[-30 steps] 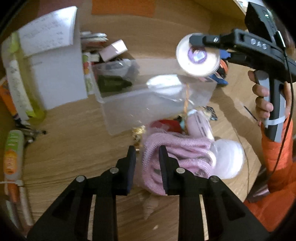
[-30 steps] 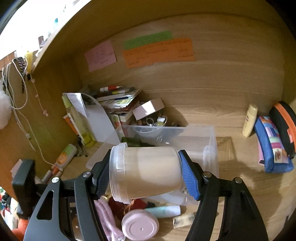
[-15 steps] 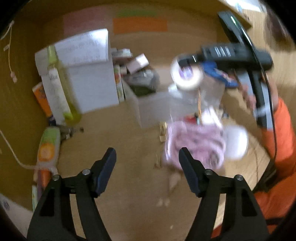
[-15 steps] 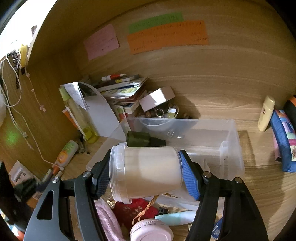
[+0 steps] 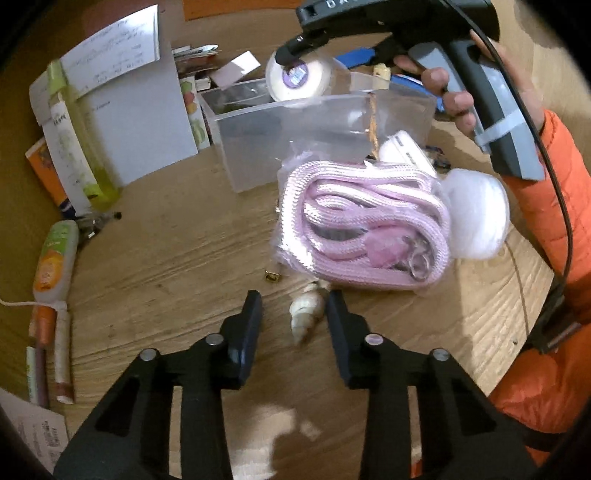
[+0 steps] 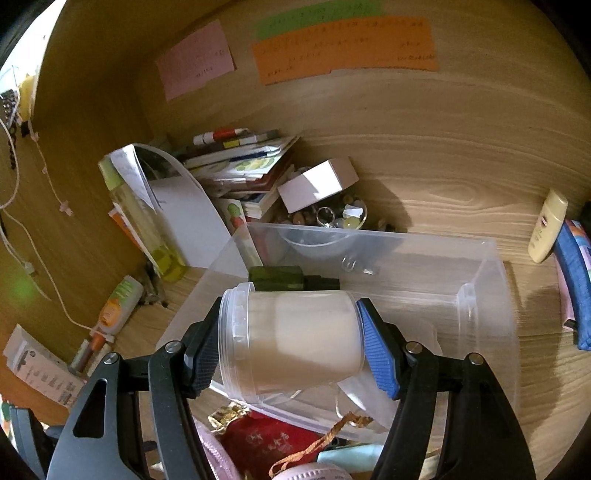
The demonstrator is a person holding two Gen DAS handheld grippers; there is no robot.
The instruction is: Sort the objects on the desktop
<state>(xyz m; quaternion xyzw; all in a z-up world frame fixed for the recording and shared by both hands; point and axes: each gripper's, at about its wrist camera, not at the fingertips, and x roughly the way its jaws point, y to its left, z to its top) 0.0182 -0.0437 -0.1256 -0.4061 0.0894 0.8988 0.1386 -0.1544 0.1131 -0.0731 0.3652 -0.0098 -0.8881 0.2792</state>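
- Wood-grain desk [image 5: 166,258] filled both views, backed by a wooden wall carrying 1 pink sticky note [image 6: 195,59], 1 green one [image 6: 317,16] and 1 orange one [image 6: 343,48].
- The left gripper [image 5: 293,317] pointed down at the desk, its jaws narrowed and just closing, with a pale spiral seashell [image 5: 306,314] lying between the fingertips; the right finger looked to touch the shell, while a gap remained on the left side.
- Just beyond the shell lay a bagged coil of pink cord [image 5: 365,225] with a metal clasp, a white round lid [image 5: 476,214] beside it.
- The right gripper [image 6: 288,339] was clamped on a clear plastic jar [image 6: 295,343], held sideways with its lid rim against the left pad and its base against the blue right pad.
- That jar hung over the near edge of an open clear storage bin [image 6: 480,295], which already held a dark green block [image 6: 277,278].
- In the left wrist view, a hand [image 5: 450,92] in an orange sleeve [image 5: 546,192] gripped the right tool's handle above the bin.
- A tall yellow-green bottle [image 6: 147,221], a white folder [image 5: 140,122], stacked booklets [image 6: 243,162] and a small white box [image 6: 317,184] stood behind the bin; an orange-labelled tube [image 5: 55,258] lay at the left.
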